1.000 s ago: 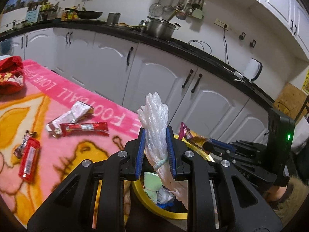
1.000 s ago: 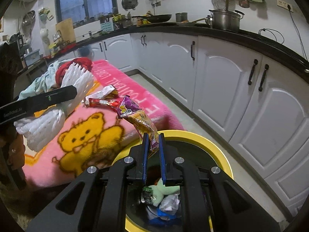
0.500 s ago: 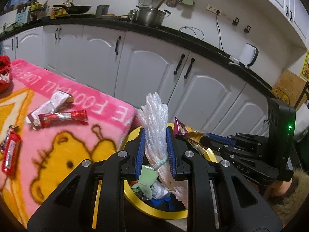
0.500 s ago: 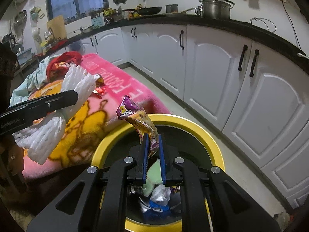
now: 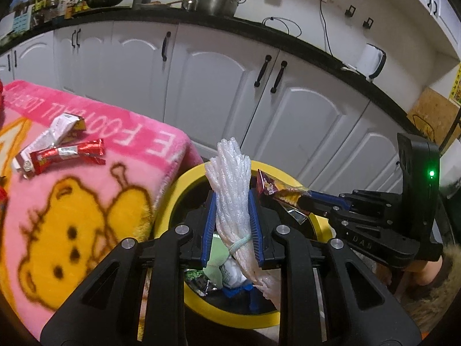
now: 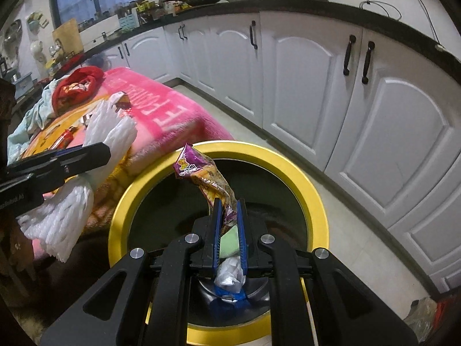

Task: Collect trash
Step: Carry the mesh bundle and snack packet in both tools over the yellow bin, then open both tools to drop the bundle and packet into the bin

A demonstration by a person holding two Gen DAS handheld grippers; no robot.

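Left wrist: left claw (image 5: pixel 232 199) pinches foam netting (image 5: pixel 232 178) (right claw (image 6: pixel 229 204) clamps snack wrapper (image 6: pixel 201 170)).

A bin (image 6: pixel 314 201) stands on the floor between the blanket-covered surface (image 5: pixel 86 201) on its left and cabinets (image 6: pixel 374 115) behind. Wrappers (image 5: pixel 57 150) lie on the surface. Foam netting (image 5: pixel 233 190) and a snack bag (image 6: pixel 213 184) hang over the bin, trash (image 6: pixel 230 271) inside.
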